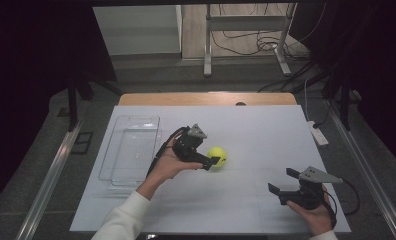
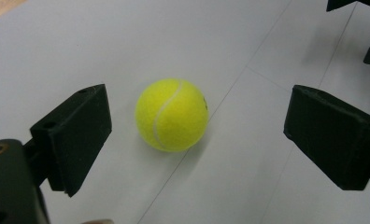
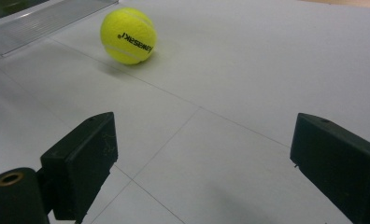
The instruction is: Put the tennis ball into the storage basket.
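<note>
Where the high view looks down on the counter, the tennis ball sits near its middle, right of a clear plastic tray, with the left hand-held gripper reaching it from the left, its jaw tips at the ball's near edge; the right hand-held gripper hangs well apart near the front right corner, jaws spread and empty. Along the left gripper view, the tennis ball rests on the white surface between and just beyond the two black jaws, which stand wide with clear gaps on both sides, so nothing is clamped. From the right gripper view, the tennis ball lies far off beside the tray's edge, and the jaws are apart on bare surface. Judgement: the ball should be light, springy and felt-covered, hence grippy, but round and liable to roll; take it across its widest girth, jaws squarely opposed, with moderate squeeze.
</note>
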`<state>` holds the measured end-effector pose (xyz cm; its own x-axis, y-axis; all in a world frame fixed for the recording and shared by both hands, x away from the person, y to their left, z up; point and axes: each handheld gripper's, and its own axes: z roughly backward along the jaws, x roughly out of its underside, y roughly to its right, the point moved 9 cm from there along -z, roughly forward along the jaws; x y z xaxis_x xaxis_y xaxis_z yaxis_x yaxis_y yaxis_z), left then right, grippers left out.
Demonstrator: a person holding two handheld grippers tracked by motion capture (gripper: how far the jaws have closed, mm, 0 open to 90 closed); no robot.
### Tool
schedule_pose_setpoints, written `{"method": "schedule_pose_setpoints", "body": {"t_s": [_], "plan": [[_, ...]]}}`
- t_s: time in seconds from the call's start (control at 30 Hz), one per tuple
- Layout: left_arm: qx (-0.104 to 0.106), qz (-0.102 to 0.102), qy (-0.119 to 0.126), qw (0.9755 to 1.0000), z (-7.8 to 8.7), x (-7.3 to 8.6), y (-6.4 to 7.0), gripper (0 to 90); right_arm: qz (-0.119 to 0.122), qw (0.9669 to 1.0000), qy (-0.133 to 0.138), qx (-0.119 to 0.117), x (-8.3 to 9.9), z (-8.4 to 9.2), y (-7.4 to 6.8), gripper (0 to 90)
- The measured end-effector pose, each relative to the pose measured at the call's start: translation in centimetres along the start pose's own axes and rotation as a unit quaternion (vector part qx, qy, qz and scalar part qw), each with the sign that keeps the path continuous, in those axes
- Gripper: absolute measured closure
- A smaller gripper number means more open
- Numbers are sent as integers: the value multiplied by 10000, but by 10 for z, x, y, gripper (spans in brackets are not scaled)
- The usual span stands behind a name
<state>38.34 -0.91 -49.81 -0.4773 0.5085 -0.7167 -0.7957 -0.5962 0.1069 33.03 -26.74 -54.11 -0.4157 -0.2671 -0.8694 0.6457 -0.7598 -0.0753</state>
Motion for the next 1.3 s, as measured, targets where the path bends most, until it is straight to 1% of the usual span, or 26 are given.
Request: {"method": "schedule_pose_setpoints", "body": {"t_s": [0.13, 0.23, 0.4, 0.7, 0.93, 1.03, 1.13, 1.3], "plan": [[-12, 21, -49, 10000, -6, -2, -1, 84, -15, 10000, 1, 2, 0, 0, 0, 78], [-34, 0, -129, 9999, -11, -2, -3, 82, -11, 10000, -2, 1, 0, 0, 0, 78], [-50, 37, -215, 9997, -20, -5, -6, 80, -22, 10000, -10, -2, 1, 0, 1, 78], [-71, 44, -284, 9996, -24, -7, -10, 77, -25, 10000, -24, 0, 1, 0, 1, 78], [-39, 55, -320, 9995, -29, -9, -12, 75, -23, 10000, -35, -2, 1, -1, 1, 78], [-47, 76, -410, 9991, -33, -8, -13, 70, -37, 10000, -33, 1, 1, -1, 1, 78], [-36, 88, -426, 9990, -35, -8, -13, 68, -26, 10000, -29, 0, 1, 0, 1, 78], [-44, 113, -530, 9985, -42, -5, -16, 65, -30, 10000, -36, -10, 2, -1, 1, 78]]}}
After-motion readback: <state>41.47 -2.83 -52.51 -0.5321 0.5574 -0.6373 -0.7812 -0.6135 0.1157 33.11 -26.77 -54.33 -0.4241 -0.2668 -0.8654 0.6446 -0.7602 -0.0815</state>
